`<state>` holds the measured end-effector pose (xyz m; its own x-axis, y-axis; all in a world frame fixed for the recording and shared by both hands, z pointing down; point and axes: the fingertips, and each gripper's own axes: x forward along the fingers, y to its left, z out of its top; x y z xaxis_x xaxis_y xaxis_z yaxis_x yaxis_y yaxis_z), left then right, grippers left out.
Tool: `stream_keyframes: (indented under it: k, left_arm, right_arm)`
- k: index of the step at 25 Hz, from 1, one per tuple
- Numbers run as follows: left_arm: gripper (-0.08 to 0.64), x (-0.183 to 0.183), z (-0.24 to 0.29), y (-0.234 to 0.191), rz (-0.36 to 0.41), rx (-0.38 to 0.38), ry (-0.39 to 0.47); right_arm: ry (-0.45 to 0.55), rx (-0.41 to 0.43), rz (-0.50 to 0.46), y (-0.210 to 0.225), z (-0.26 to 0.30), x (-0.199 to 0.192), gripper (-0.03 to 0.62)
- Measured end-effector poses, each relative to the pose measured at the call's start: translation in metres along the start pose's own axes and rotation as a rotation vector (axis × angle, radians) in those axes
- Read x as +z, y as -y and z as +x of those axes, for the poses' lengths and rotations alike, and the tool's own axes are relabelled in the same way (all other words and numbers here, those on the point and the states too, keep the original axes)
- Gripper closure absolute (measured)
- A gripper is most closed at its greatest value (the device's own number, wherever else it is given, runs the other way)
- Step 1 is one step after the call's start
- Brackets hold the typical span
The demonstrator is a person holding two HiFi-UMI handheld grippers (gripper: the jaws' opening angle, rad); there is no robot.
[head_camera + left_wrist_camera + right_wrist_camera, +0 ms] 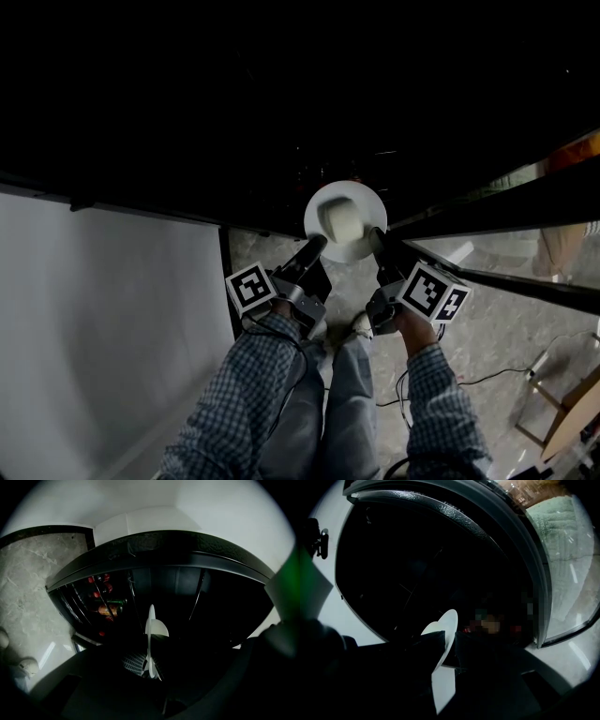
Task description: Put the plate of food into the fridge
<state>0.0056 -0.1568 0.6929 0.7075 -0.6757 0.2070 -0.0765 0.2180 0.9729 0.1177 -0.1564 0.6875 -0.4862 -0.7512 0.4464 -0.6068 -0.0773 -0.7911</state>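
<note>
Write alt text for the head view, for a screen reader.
A white plate holding a pale block of food is clamped at opposite rims by the left claw and right claw, at the mouth of a dark fridge. Checked sleeves and jeans show below.

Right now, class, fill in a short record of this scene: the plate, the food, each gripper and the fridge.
plate: white, held level at the fridge's open front
food: one pale lump on the plate
left gripper: shut on the plate's left rim
right gripper: shut on the plate's right rim
fridge: open, inside dark
</note>
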Motion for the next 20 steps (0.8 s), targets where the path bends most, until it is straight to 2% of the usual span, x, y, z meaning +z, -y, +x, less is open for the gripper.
stream_keyframes:
  k: [9,15,20]
  left_arm:
    - [0.541,0.004,0.011,-0.003,0.02,0.013,-0.004]
    - [0.541,0.006,0.011,-0.005,0.006,0.015,0.022]
    - [0.541,0.007,0.013,-0.008,0.008,0.022,0.026]
  right_arm:
    - [-0.038,0.002,-0.003,0.008,0.009,0.004,0.518]
    - [-0.088,0.009,-0.053,0.006,0.015,0.002,0.518]
    - [-0.089,0.02,-0.027,0.008,0.013,0.0,0.517]
